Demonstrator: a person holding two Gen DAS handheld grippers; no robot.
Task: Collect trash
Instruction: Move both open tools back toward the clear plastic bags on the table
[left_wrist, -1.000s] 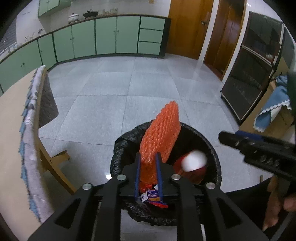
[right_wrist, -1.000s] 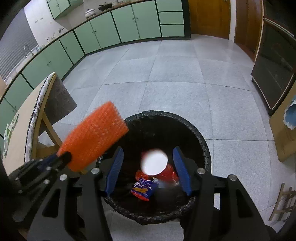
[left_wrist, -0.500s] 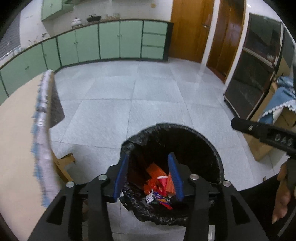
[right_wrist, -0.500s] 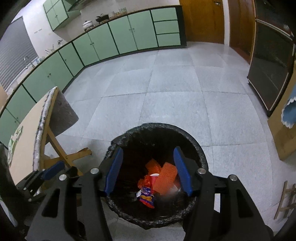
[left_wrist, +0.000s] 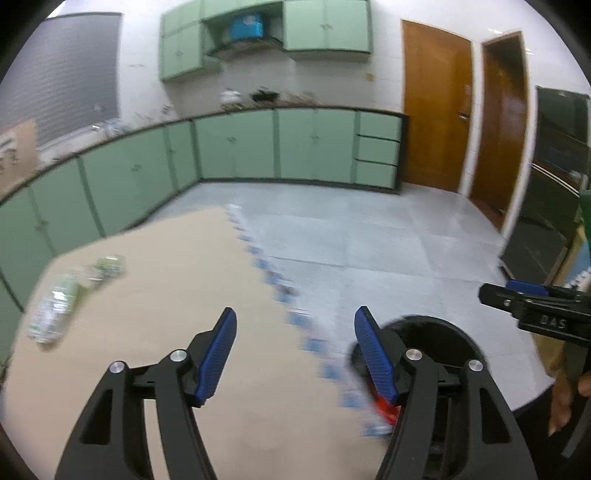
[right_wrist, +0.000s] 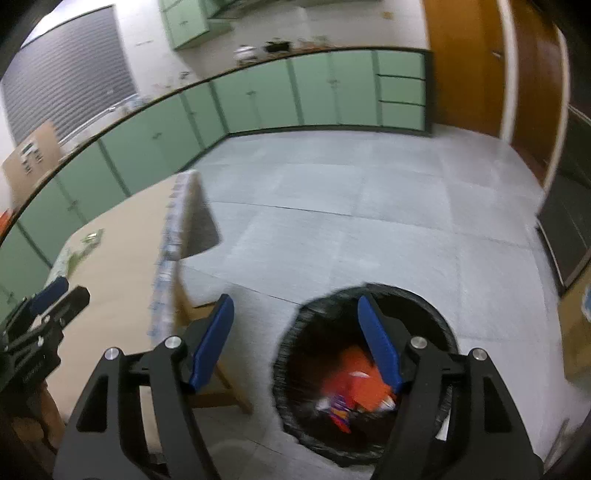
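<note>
The black-lined trash bin (right_wrist: 295, 332) is taken as the landmark; it stands on the grey tiled floor (right_wrist: 369, 221), just beside the corner of the tan table (left_wrist: 147, 295). Orange and red wrappers (right_wrist: 354, 384) are seen lying inside the bin, blurred, with a small blue-and-red packet among them. The left gripper (left_wrist: 295, 354) is held above the table edge beside the bin; its jaws have just been opening and are spread wide, with nothing between them. The right gripper (right_wrist: 295, 339) is held above the bin's near rim; its jaws have likewise just been opening, and nothing is gripped. On the table, well apart from the bin, a blurred clear plastic bottle (left_wrist: 55, 310) is seen lying on its side; green cabinets (left_wrist: 258, 147) are seen along the walls beyond the bin.
</note>
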